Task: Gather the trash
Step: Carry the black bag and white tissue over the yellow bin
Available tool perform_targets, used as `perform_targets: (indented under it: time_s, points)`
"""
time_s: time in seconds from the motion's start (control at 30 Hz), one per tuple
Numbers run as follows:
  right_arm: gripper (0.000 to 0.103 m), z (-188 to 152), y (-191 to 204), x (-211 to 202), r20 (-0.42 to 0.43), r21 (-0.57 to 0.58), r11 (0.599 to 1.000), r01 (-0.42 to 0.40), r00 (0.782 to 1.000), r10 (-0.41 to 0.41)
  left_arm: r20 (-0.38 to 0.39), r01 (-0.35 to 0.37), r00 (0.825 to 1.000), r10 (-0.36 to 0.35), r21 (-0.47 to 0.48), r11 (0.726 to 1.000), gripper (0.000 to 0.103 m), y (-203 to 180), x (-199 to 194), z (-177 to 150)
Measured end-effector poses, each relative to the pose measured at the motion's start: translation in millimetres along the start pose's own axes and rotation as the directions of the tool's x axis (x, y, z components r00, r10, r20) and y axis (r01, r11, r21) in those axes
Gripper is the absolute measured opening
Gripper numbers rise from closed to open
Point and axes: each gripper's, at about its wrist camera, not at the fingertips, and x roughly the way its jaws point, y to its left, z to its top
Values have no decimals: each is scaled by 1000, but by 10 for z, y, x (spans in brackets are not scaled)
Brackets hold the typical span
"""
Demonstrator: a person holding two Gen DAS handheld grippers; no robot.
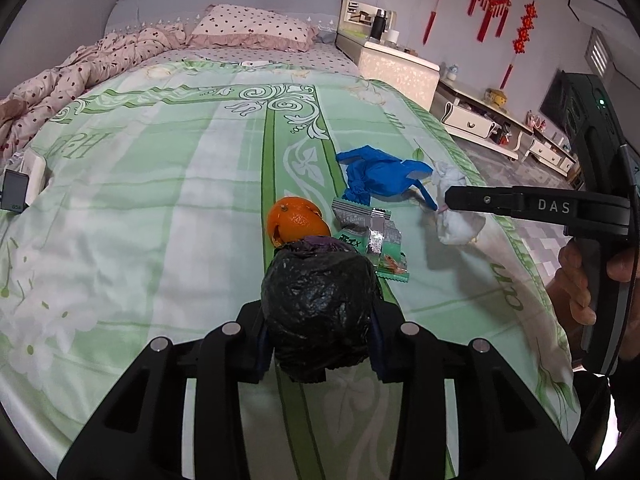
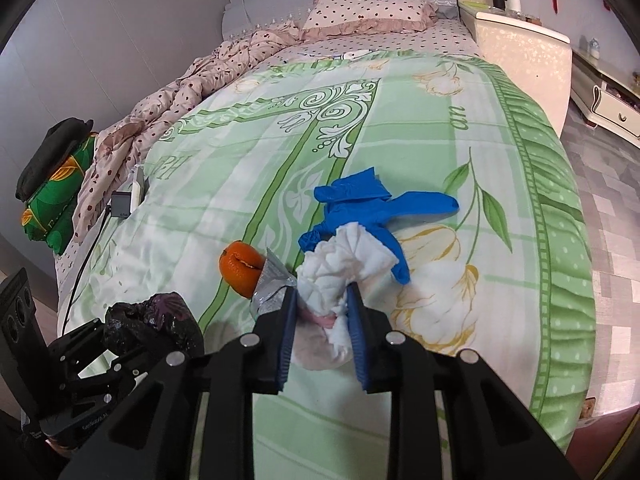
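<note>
Two hand-held grippers over a bed (image 1: 168, 184) spread with a green floral quilt, litter gathered near its right edge; the left gripper (image 1: 318, 344) is clamped on a crumpled black plastic bag (image 1: 318, 304), its pads pressing both flanks of the wad, which bulges above and hangs below them, clear of the quilt as far as can be judged; the right gripper (image 2: 322, 312) is closed on a bunched white tissue (image 2: 340, 268), the blue pads (image 2: 289, 332) pinching its lower folds while the top fans out loose. Both held pieces are judged very light, soft and compressible, so a grip across the densest part of the wad holds best, and thin film may slide if only a loose flap is caught; the tissue can tear or shed a layer if tugged. Left on the quilt: a blue rubber glove (image 2: 360, 204), limp and stretchy, best pinched at its gathered cuff; a silver-green snack wrapper (image 1: 368, 236), thin, crinkly and slick, best taken at a raised edge; an orange (image 1: 296, 224) with split peel, touching the wrapper, firmer and heavier, round enough to roll, so a hold across its widest part seems safest.
</note>
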Motion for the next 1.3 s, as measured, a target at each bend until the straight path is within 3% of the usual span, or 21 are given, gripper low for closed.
perform_targets:
  time_s: [0.3, 0.53, 0.9, 1.3]
  points:
    - [23, -137, 15, -624, 81, 16, 1000, -10, 997, 9, 72, -40, 997, 42, -21, 999, 36, -28, -495, 86]
    - [23, -250, 11, -1234, 169, 21, 1000, -10, 986, 6, 136, -50, 989, 52, -12, 999, 36, -273, -885, 183]
    - [23, -451, -119, -2090, 303, 46, 999, -13, 953, -2, 198, -2, 980, -3, 22, 1000, 36, -849, -1360, 332]
    - [23, -646, -551, -2788, 400, 110, 994, 16, 915, -58, 227, 60, 970, -82, 103, 993, 36, -1601, -1575, 463]
